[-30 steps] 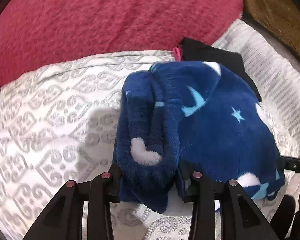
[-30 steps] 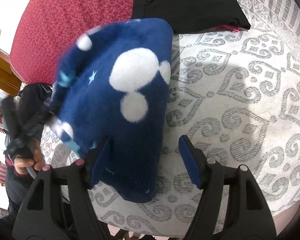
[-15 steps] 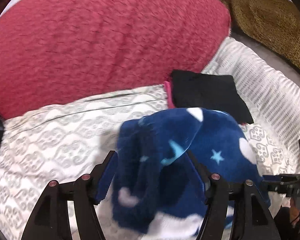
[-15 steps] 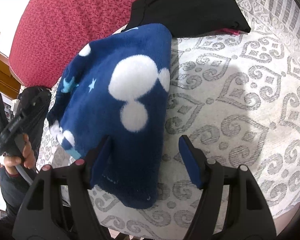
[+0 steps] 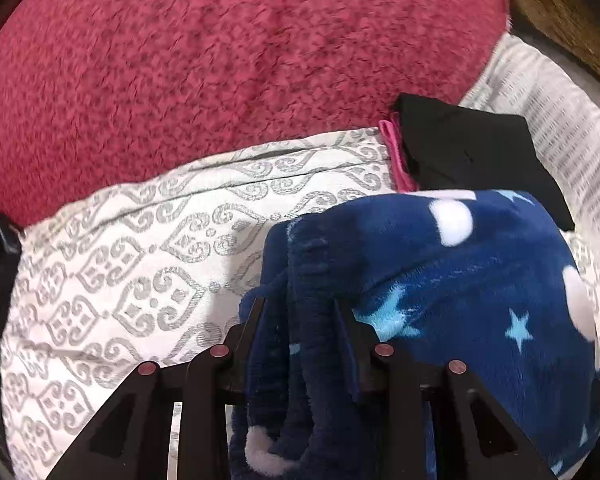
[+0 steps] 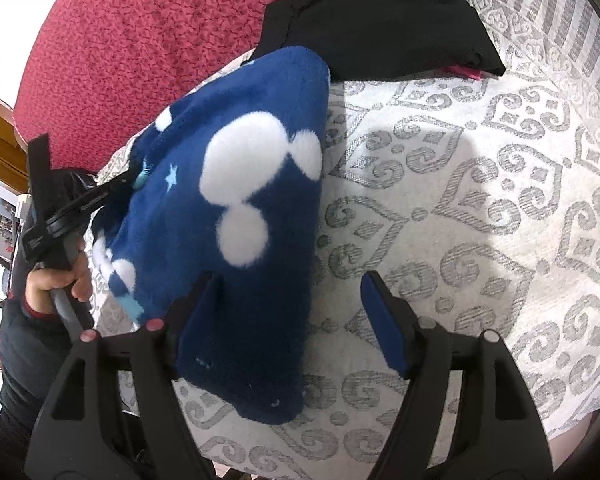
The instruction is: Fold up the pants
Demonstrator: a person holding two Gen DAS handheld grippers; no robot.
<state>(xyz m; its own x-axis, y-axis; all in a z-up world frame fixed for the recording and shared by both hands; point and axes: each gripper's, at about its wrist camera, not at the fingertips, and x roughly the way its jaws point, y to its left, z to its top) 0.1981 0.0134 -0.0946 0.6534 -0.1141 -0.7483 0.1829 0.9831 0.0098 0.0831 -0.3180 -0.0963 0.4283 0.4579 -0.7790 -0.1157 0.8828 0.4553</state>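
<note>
The pants (image 5: pixel 460 280) are thick navy fleece with white blobs and light-blue stars, folded into a bundle on a white bedspread (image 5: pixel 140 272) with grey scroll pattern. My left gripper (image 5: pixel 300 312) is shut on the bundle's ribbed edge. In the right wrist view the pants (image 6: pixel 236 216) lie left of centre. My right gripper (image 6: pixel 288 292) is open, its left finger (image 6: pixel 196 320) against the fleece, its right finger (image 6: pixel 384 328) over bare bedspread (image 6: pixel 480 200). The left gripper (image 6: pixel 112 188) shows at the bundle's far left.
A large red fuzzy cushion (image 5: pixel 220 60) lies behind the bedspread. A folded black garment (image 5: pixel 472 152) on something pink (image 5: pixel 396 156) sits just beyond the pants; it also shows in the right wrist view (image 6: pixel 380 24). A brown cushion (image 5: pixel 572 8) is at far right.
My left gripper, open half a second ago, has closed on the ribbed edge of the pants. The right gripper has stayed open beside the bundle.
</note>
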